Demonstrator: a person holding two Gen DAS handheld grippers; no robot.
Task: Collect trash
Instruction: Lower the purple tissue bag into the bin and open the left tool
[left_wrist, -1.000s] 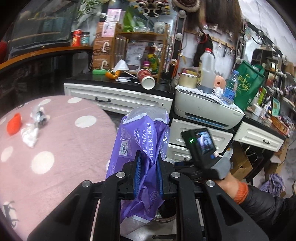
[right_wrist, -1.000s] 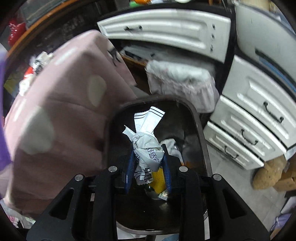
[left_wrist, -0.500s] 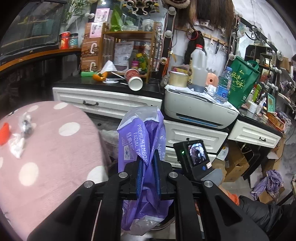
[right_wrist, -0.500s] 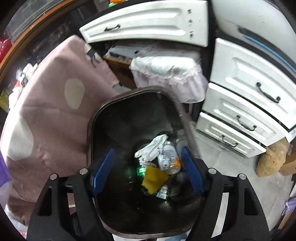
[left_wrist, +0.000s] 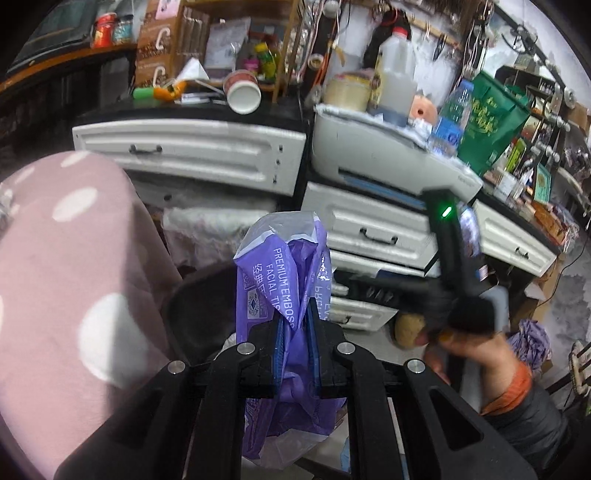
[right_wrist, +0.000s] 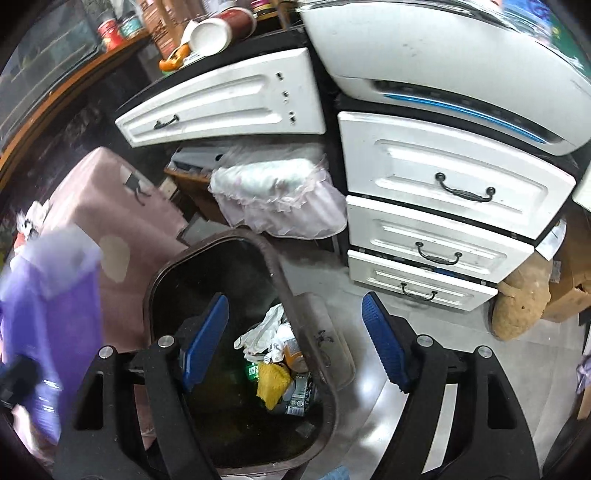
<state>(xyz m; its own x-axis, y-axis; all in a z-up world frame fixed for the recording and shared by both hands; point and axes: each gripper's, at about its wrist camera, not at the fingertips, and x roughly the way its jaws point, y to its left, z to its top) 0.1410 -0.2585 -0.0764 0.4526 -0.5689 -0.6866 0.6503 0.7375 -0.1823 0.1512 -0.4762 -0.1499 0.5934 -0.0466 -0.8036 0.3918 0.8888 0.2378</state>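
Hanging from the left gripper (left_wrist: 295, 341), pads clamped on it: purple facial-tissue wrapper (left_wrist: 284, 288), above the dark trash bin (right_wrist: 258, 251). Right gripper (right_wrist: 295, 343) spread wide, empty, over crumpled paper (right_wrist: 264, 332) inside. White drawers (right_wrist: 443, 184) behind.

White drawer unit (right_wrist: 436, 206) at 2 o'clock; printer (left_wrist: 388, 147) atop; pink polka-dot cloth (left_wrist: 55, 288) at 9 o'clock; cluttered black countertop (left_wrist: 192, 105) at 11; grey floor (right_wrist: 424, 321).
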